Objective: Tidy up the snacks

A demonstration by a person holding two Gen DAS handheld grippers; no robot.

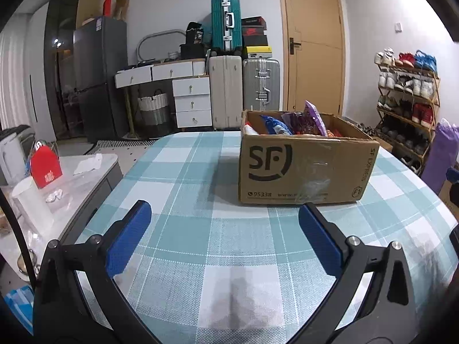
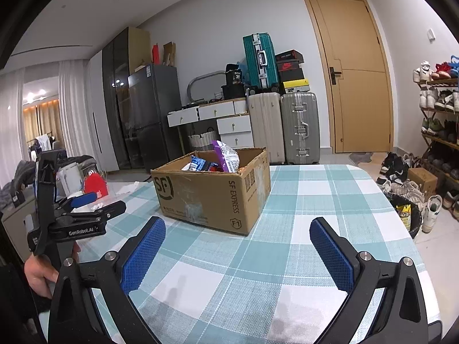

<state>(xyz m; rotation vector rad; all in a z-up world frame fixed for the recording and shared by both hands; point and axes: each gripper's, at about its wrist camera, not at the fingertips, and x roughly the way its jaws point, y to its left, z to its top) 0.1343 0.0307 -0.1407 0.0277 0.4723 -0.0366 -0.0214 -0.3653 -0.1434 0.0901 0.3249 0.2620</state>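
- Left wrist view: left gripper (image 1: 225, 219) wide open, empty, above desk (image 1: 178, 177); right gripper (image 2: 237, 230) likewise.
- Snacks (image 1: 289, 121) sit in box (image 1: 301, 169); next step, judged: reach in.

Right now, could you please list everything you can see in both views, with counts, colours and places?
cardboard box: one, brown, printed SF, open-topped, on the table
snack packets: several, blue, purple and red, inside the box; exact count cannot be told
tablecloth: one, teal and white check, covering the table
suitcases: three, teal on top, cream and silver below, by the far wall
door: one, tan, closed, right of the suitcases
drawer unit: one, white, left of the suitcases
fridge: one, dark grey, far left
shoe rack: one, wooden, full, at the right
red bag: one, on the side table at left
left tool: blue pads, open, empty
right tool: blue pads, open, empty
hand: one, holding the left tool
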